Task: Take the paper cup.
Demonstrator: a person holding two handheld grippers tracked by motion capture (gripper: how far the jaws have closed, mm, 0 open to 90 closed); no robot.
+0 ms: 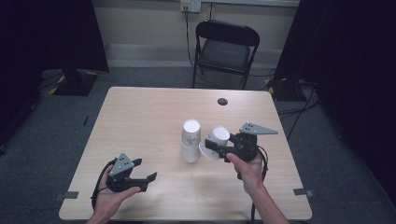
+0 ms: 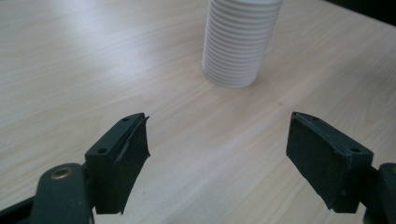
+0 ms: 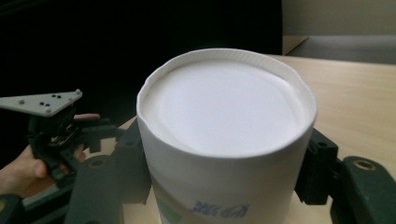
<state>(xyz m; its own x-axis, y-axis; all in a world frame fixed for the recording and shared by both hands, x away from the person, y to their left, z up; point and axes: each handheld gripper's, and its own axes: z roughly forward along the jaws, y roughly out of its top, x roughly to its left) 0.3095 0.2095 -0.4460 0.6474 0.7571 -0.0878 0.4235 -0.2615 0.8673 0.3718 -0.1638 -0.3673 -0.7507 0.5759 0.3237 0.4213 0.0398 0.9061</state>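
- Dim room, black curtains at the sides, black folding chair (image 1: 226,46) behind a pale wood-laminate table (image 1: 140,121).
- Near table centre: upside-down stack of white paper cups (image 1: 190,140), green print on the upper one, ribbed sleeve on the lowest; the ribbed wall is clear in the left gripper view (image 2: 240,42).
- Right gripper (image 1: 215,145) is clamped across the wall of one more white paper cup (image 1: 217,138), base up, tilted, just right of the stack. In the right gripper view the pads pinch both sides of that cup (image 3: 224,140) below its base; blue and green print visible.
- Left gripper (image 1: 144,176) rests at the near-left of the table, jaws wide apart, nothing between them (image 2: 217,154), well apart from the stack.
- Handling judgement: cup is very light, thin-walled, crushes easily; smooth paper may slip. The base rim is the stiffest zone, so a grip near it with mild squeeze looks right. The open mouth flexes most.
- Stack looks tippy; a sideways nudge could topple it.
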